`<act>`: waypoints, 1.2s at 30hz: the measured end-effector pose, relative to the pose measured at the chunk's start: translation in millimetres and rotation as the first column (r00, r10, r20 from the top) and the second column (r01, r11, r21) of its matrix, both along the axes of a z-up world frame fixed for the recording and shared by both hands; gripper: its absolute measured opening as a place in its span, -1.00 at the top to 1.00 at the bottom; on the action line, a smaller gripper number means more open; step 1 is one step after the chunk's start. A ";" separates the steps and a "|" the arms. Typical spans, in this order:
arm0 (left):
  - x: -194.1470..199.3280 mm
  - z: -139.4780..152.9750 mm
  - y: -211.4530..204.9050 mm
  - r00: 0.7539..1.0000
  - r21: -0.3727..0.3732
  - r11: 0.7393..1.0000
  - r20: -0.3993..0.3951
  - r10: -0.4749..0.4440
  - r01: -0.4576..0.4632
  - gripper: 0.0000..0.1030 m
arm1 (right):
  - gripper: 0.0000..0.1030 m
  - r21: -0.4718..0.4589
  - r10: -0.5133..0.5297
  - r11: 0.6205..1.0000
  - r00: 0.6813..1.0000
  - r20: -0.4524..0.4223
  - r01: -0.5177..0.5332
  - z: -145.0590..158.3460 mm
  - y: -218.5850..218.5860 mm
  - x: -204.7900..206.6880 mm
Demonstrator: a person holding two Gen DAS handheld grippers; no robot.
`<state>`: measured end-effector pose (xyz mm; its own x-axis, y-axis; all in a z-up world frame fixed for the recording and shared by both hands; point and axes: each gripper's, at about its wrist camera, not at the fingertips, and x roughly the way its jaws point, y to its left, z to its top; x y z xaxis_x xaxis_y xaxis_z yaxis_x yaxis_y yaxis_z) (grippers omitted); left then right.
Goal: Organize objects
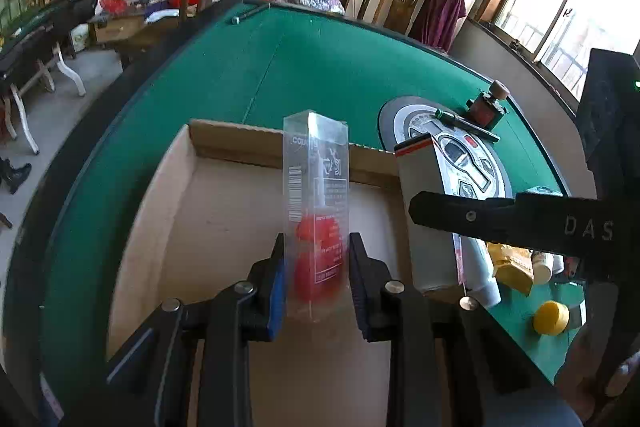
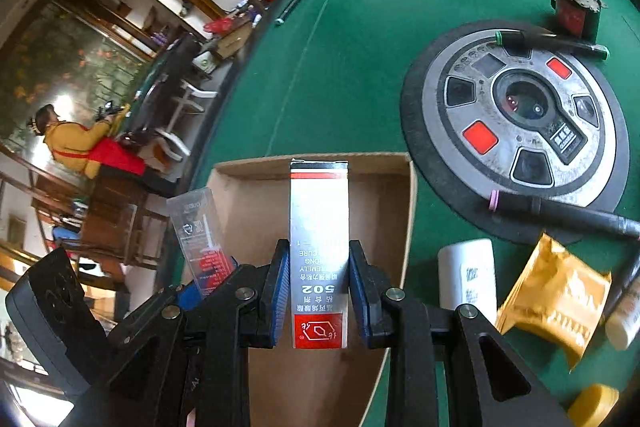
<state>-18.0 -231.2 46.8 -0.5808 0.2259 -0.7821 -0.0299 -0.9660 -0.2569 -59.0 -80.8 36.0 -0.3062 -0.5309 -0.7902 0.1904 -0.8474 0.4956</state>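
Observation:
My left gripper is shut on a clear plastic box with a red item inside and holds it upright over the open cardboard box. My right gripper is shut on a silver and red 502 glue carton, also upright over the cardboard box. In the left wrist view the glue carton stands just right of the clear box. In the right wrist view the clear box is to the left, held by the left gripper.
The green felt table carries a round grey control panel, a black pen, a white bottle, a yellow packet, a yellow cap and a small red device.

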 end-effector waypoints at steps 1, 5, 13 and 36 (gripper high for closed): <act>-3.2 -3.7 0.8 1.000 0.007 1.000 0.006 -0.004 0.004 0.49 | 0.41 0.009 0.000 1.000 1.000 -0.003 0.000 -1.0 -0.4 -1.1; -12.7 -11.7 10.3 1.000 0.015 1.000 0.024 -0.019 0.019 0.49 | 0.40 0.045 -0.003 0.999 1.000 -0.009 0.004 -4.2 -0.9 -7.1; -18.8 -21.1 18.0 0.998 0.017 0.999 0.056 -0.033 0.032 0.47 | 0.39 0.068 -0.011 0.998 1.000 0.010 0.011 -13.7 1.2 -7.1; 99.0 83.0 41.5 0.989 0.221 0.975 -0.145 0.010 0.023 -0.66 | -1.00 0.293 -0.039 0.898 0.724 -0.689 0.327 131.9 112.1 163.2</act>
